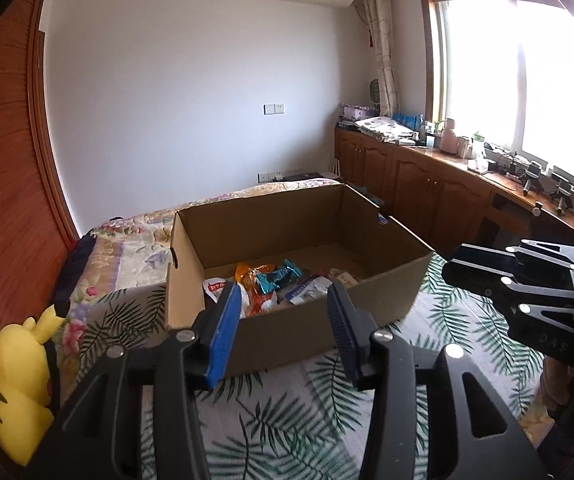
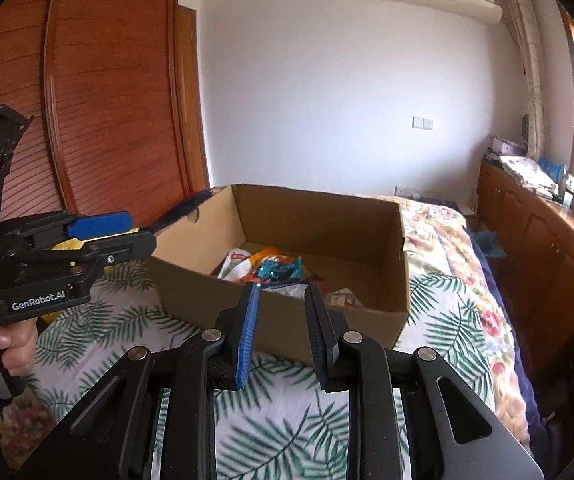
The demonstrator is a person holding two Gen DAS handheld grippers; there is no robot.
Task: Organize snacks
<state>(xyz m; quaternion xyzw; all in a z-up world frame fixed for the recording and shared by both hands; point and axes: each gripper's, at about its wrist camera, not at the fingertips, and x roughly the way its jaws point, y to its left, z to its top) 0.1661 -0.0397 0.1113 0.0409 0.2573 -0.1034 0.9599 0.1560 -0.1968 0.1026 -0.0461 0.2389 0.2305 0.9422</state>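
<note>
Several snack packets (image 1: 271, 284) lie heaped in the near corner of an open cardboard box (image 1: 387, 296), among them a teal wrapper (image 1: 278, 276), an orange bag (image 1: 253, 280) and a white pouch (image 1: 215, 286). Most of the box floor is bare. It sits on a bed spread with a palm-leaf cover (image 1: 287, 412). Just short of its near wall the left gripper (image 1: 285, 300) hangs with its jaws parted and nothing between them. Beside it the right gripper (image 2: 281, 294) hangs too, pads a narrow gap apart, also empty. At the bed's left edge sits a yellow plush toy (image 1: 19, 384)
</note>
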